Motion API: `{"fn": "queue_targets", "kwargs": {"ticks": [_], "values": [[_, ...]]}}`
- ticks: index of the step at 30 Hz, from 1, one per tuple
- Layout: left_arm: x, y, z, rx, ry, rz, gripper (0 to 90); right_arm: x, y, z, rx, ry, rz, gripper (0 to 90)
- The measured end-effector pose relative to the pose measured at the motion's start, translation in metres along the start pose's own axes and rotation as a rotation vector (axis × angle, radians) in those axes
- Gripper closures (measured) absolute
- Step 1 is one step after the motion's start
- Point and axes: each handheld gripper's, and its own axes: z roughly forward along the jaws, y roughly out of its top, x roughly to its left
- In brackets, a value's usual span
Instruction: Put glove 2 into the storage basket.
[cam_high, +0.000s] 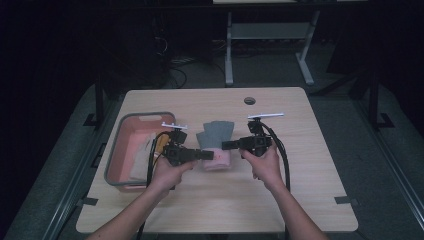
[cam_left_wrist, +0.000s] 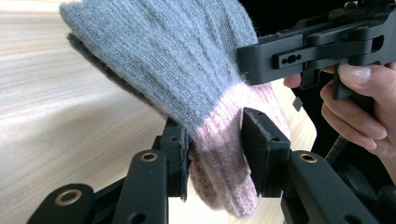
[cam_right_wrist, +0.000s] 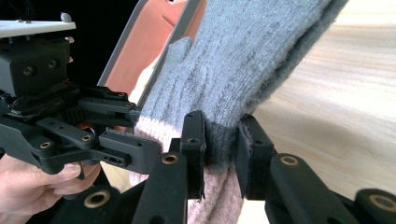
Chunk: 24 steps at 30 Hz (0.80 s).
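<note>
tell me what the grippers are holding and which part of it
Both hold the same grey and pink glove. The left gripper and the right gripper each pinch it at the cuff end, where grey meets pink, from opposite sides.

left gripper (cam_high: 204, 155): jaws clamped on the glove (cam_high: 216, 140) cuff, left of it | right gripper (cam_high: 226, 145): jaws pinching the same cuff, from the glove's right | both forearms reach in below the glove
</note>
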Motion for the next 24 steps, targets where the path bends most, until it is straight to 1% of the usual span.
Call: {"fn": "queue_targets", "kwargs": {"ticks": [3,8,9,12,13,14,16,17,18,20,24], "values": [[0.002,0.0,-0.004,-0.004,0.003,-0.002,62.9,0.003,0.002,0.003,0.002,0.001,-0.008,74.7],[0.003,0.0,-0.009,-0.006,0.008,-0.006,63.0,0.006,0.004,0.008,0.008,0.011,-0.007,74.7],[0.004,0.0,-0.011,-0.007,0.011,0.0,63.0,0.006,0.005,0.008,0.01,0.007,-0.009,74.7],[0.005,0.0,-0.014,-0.017,0.003,-0.004,63.0,0.01,0.007,0.01,0.01,0.01,-0.017,74.7],[0.005,0.001,-0.016,-0.017,0.005,-0.008,63.0,0.011,0.008,0.01,0.01,0.011,-0.019,74.7],[0.005,0.001,-0.017,-0.017,0.007,-0.003,63.0,0.012,0.009,0.011,0.011,0.011,-0.024,74.7],[0.006,0.001,-0.02,-0.027,0.008,-0.011,63.1,0.015,0.011,0.012,0.011,0.011,-0.027,74.7],[0.007,0.001,-0.021,-0.025,0.009,-0.004,63.1,0.016,0.012,0.013,0.011,0.014,-0.027,74.7],[0.007,0.001,-0.023,-0.028,0.01,-0.01,63.2,0.017,0.012,0.014,0.013,0.016,-0.029,74.7],[0.008,0.001,-0.025,-0.028,0.013,-0.007,63.2,0.018,0.013,0.016,0.012,0.023,-0.023,74.8],[0.011,0.001,-0.032,-0.031,0.014,0.001,63.5,0.021,0.015,0.02,0.017,0.029,-0.03,74.7]]}}
